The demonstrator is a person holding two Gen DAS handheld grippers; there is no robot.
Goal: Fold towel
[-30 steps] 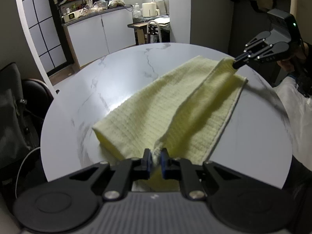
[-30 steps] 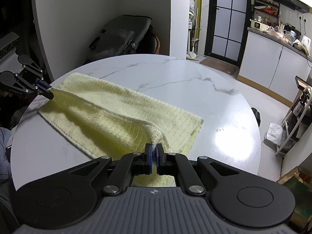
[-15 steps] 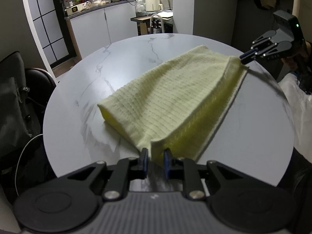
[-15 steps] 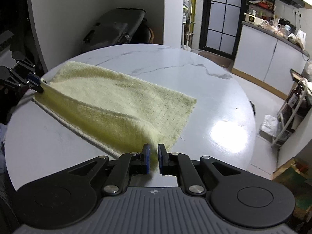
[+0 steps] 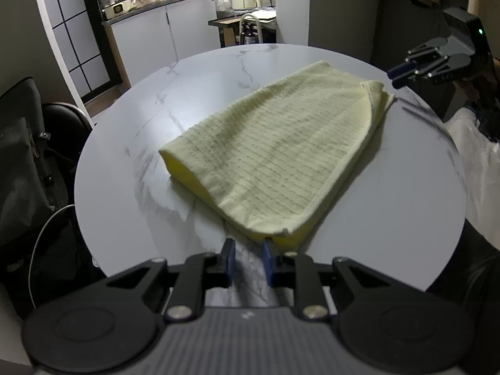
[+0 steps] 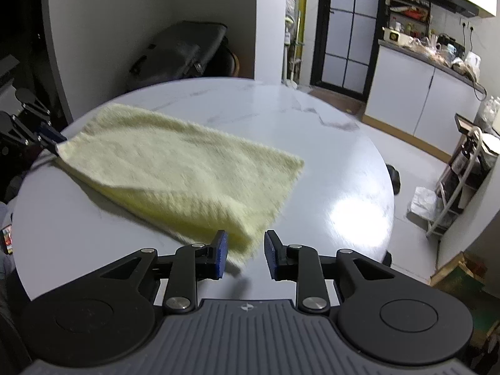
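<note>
Left wrist view: a pale yellow towel (image 5: 275, 153), folded over on itself, lies on a round white marble-patterned table (image 5: 131, 143). It stretches from about 6 o'clock near the camera up toward 1 o'clock at the far side. The left gripper (image 5: 248, 261) sits at 6 o'clock with its two blue-padded fingers apart and nothing between them; the towel's near corner lies just beyond and slightly right of the tips, apart from them. At 2 o'clock the right gripper (image 5: 394, 76) hangs just past the towel's far corner, not touching it; from here its tips are too small to tell how far apart they are. A white cabinet (image 5: 162, 37) with a cluttered top stands at 11 o'clock behind the table, and a dark bag (image 5: 22, 162) sits at 9 o'clock.

Right wrist view: the same towel (image 6: 175, 172) lies on the table (image 6: 337, 162), running from 6 o'clock out to 9 o'clock. The right gripper (image 6: 245, 253) is at 6 o'clock, fingers spread wide; the towel's near folded corner reaches into the gap between them, but neither pad presses it. The left gripper (image 6: 54, 139) shows at 9 o'clock at the towel's far corner; whether it touches the cloth cannot be told. A dark framed glass door (image 6: 350, 31) stands at 1 o'clock, and a wire rack (image 6: 459, 181) at 3 o'clock
</note>
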